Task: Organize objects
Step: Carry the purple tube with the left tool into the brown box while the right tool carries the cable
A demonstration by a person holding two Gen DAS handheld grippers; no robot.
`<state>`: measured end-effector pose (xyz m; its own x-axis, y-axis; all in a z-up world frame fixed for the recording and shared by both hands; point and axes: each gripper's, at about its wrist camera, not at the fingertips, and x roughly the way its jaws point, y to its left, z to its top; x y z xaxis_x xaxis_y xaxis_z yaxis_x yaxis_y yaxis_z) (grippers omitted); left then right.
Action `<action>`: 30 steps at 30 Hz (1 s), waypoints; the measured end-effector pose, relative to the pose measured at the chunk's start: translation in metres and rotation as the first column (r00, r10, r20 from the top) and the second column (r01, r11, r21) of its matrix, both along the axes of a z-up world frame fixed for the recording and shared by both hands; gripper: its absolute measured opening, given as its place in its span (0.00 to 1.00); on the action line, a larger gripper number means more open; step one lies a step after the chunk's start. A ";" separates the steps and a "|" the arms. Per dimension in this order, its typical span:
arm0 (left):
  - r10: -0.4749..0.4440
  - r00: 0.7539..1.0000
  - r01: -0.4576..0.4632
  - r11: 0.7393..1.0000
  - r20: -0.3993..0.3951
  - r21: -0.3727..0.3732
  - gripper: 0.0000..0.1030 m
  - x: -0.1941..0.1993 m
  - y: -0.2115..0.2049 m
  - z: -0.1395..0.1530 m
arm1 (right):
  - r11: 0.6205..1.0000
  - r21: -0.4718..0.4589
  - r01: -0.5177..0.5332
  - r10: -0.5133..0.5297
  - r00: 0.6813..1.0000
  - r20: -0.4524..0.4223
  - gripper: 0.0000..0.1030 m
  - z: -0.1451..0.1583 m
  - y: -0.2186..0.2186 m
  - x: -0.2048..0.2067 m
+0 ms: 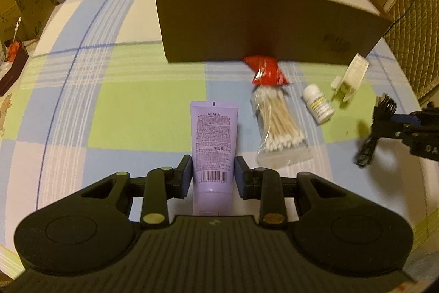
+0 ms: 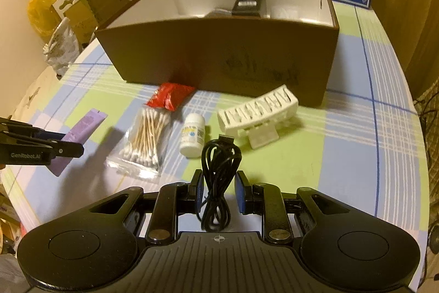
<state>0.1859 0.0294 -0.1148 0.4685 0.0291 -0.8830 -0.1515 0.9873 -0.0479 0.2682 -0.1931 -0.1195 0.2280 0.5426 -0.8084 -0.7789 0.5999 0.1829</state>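
Left wrist view shows your left gripper (image 1: pixel 213 173) with its tongs pressed on a purple ASAKA tube (image 1: pixel 214 139). Whether the tube is off the tablecloth (image 1: pixel 123 100) yet, you cannot tell. Your right gripper (image 2: pixel 219 191) has its tongs narrow around a coiled black USB cable (image 2: pixel 219 175), likely gripping it.

The big brown box (image 2: pixel 219 51) sits at the far edge of the table, and a dark remote (image 2: pixel 248 2) already lies inside. Still out on the cloth, just in front of the box, are a bag of cotton swabs (image 2: pixel 144 136), a red packet (image 2: pixel 170 95), a small white pill bottle (image 2: pixel 193 135) and a white plastic rack (image 2: pixel 258 111).

Be careful. The cable is floppy, so a loose loop could catch on the bottle and knock it over. The tube is smooth and could slide out. The box wall is tall, so go up high or you will bump it.
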 end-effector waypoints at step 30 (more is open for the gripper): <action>-0.075 0.965 0.072 0.997 0.250 0.019 0.27 0.070 0.006 0.095 | 0.980 0.195 -0.025 -0.001 0.992 0.129 0.20 0.093 0.031 0.049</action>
